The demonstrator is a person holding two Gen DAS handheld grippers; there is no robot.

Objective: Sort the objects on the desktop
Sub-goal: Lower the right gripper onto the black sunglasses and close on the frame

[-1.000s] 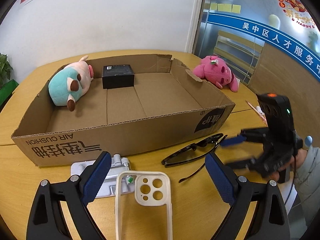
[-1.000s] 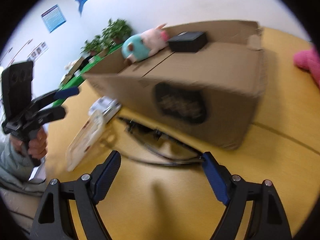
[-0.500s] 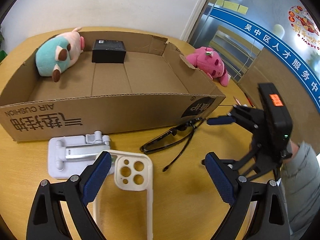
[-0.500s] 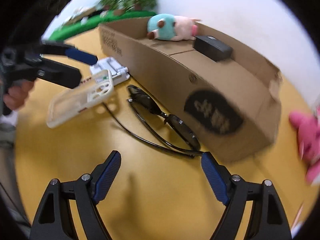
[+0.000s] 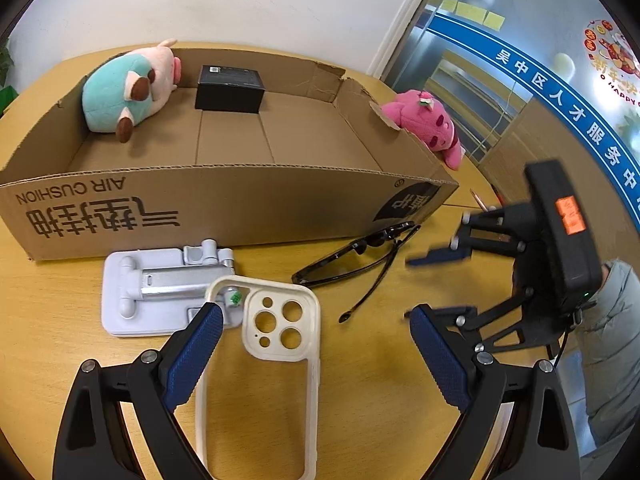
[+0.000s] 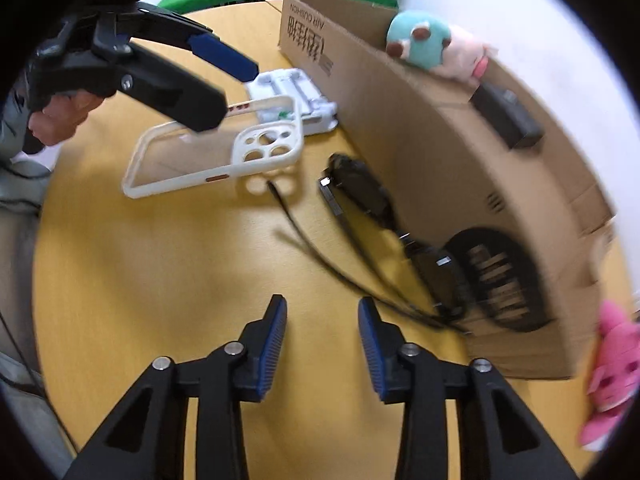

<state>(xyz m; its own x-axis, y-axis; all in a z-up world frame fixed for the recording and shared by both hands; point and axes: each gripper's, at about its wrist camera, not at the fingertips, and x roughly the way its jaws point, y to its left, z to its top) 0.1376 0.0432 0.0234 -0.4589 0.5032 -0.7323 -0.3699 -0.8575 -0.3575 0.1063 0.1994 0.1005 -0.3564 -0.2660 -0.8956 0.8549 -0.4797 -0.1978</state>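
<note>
Now the right gripper point(image 6: 322, 330) has swung round over the bare table point(image 6: 160, 280), and its jaws, wide a second ago, are closing with nothing between them. The glasses point(image 6: 384, 216) lie just ahead and to its right, close against the near wall of the box point(image 6: 420, 152), their thin arms trailing toward the pads. My reading is that the gripper is narrowing to suit a slim frame before it goes in, so the glasses look like the next thing to be sorted.

The left gripper point(image 5: 316, 354) hangs spread wide and holds nothing. The case point(image 5: 280, 344) lies on the table between its pads, touched by neither, with its far end resting on the stand point(image 5: 160, 280). Against the earlier views this gripper has hardly shifted, only tilted a little.

Inside the box, the teal plush point(image 5: 124, 96) sits in the far left corner with the black carton point(image 5: 230, 88) beside it; both count as sorted. The pink plush point(image 5: 424, 124) lies outside, past the box's right wall. So four things seem left: glasses, case, stand, pink plush. The glasses' loose arms may snag or slide when pinched.
</note>
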